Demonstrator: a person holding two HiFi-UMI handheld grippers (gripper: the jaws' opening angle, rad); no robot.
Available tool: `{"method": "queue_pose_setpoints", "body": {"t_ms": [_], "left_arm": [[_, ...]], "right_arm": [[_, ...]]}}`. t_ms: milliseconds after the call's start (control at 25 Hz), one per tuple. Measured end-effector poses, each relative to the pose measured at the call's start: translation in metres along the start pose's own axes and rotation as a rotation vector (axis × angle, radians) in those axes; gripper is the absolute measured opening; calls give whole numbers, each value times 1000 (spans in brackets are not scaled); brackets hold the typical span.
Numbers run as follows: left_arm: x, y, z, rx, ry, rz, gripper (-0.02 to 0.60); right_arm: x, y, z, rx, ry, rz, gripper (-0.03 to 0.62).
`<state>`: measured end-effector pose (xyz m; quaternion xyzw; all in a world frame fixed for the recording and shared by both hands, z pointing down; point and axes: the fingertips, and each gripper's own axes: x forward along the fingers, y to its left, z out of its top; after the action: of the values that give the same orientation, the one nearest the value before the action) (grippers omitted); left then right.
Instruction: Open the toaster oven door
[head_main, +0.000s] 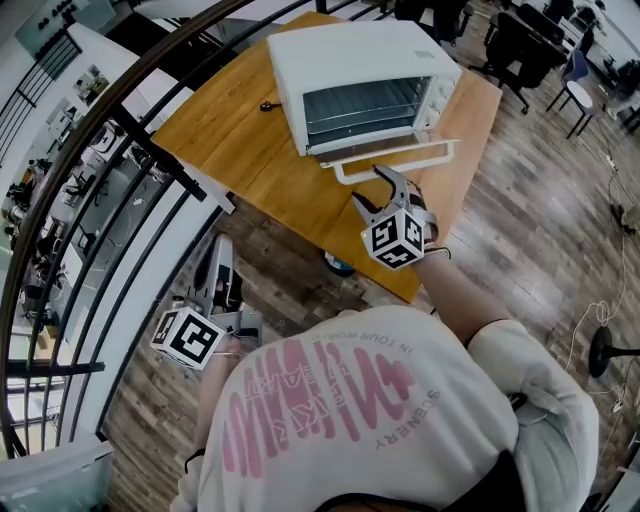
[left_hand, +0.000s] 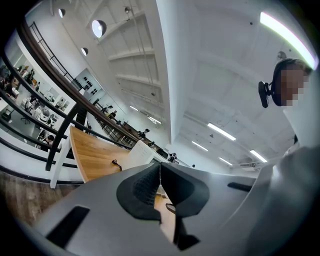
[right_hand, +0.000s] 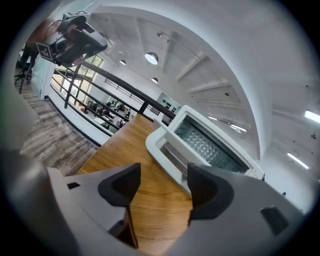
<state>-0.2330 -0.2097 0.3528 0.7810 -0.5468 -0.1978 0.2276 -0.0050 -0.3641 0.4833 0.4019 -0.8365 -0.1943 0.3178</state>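
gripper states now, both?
Left gripper: fingers shut, empty.
Right gripper: fingers open, empty, toaster oven door handle just ahead.

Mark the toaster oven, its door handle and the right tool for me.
toaster oven (head_main: 350, 55), head view, its white top.
door handle (right_hand: 161, 161), right gripper view, middle of the white bar.
right tool (right_hand: 161, 186), right gripper view, midway between its open fingertips.

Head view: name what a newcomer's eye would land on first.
The white toaster oven on the wooden table, its door lying open toward the person. Just short of the door's handle, the right gripper hovers with jaws apart and empty. The left gripper hangs low beside the black railing, jaws together.
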Motion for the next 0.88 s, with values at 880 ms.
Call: {"method": "queue_pose_setpoints", "body": {"t_ms": [880], "left_arm": [[-4,1,2,4,3,21,23]], "right_arm": [[-6,38,-30,146,30,65,322]]}}
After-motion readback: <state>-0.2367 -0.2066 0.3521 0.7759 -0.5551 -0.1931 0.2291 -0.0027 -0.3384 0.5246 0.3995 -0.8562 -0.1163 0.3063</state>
